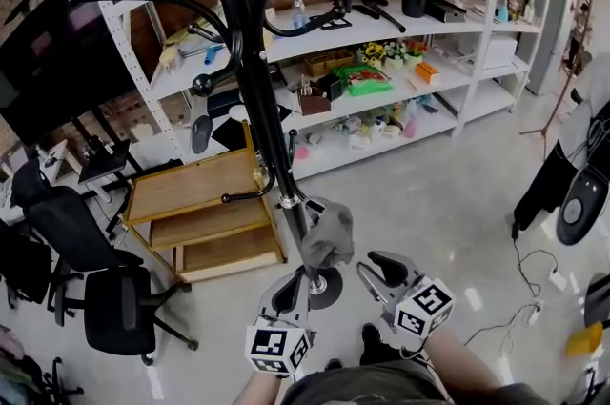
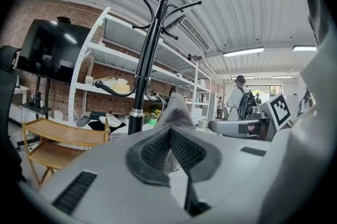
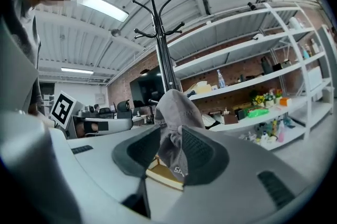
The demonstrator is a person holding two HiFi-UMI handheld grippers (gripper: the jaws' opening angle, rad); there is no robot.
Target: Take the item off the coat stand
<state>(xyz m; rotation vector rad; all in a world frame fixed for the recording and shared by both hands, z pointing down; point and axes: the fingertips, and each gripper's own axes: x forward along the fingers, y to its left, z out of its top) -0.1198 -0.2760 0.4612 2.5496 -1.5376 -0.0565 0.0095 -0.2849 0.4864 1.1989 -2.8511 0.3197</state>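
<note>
The black coat stand (image 1: 250, 79) rises right in front of me, its hooks bare. A grey cap (image 1: 329, 236) hangs off the pole, low beside it, above the stand's round base. My left gripper (image 1: 297, 284) is shut on the cap's fabric; in the left gripper view the cap (image 2: 176, 112) rises out of the pressed pads (image 2: 152, 149). My right gripper (image 1: 379, 268) stands just right of the cap. In the right gripper view the cap (image 3: 176, 112) hangs in the gap of the right gripper (image 3: 171, 146), whose jaws stand apart without pressing on it.
A wooden trolley (image 1: 205, 203) stands left of the pole. White shelving (image 1: 381, 60) full of small items runs along the brick wall behind. Black office chairs (image 1: 114, 308) sit at the lower left, cables (image 1: 534, 289) lie on the floor at right. A person with a backpack (image 2: 243, 104) stands far off.
</note>
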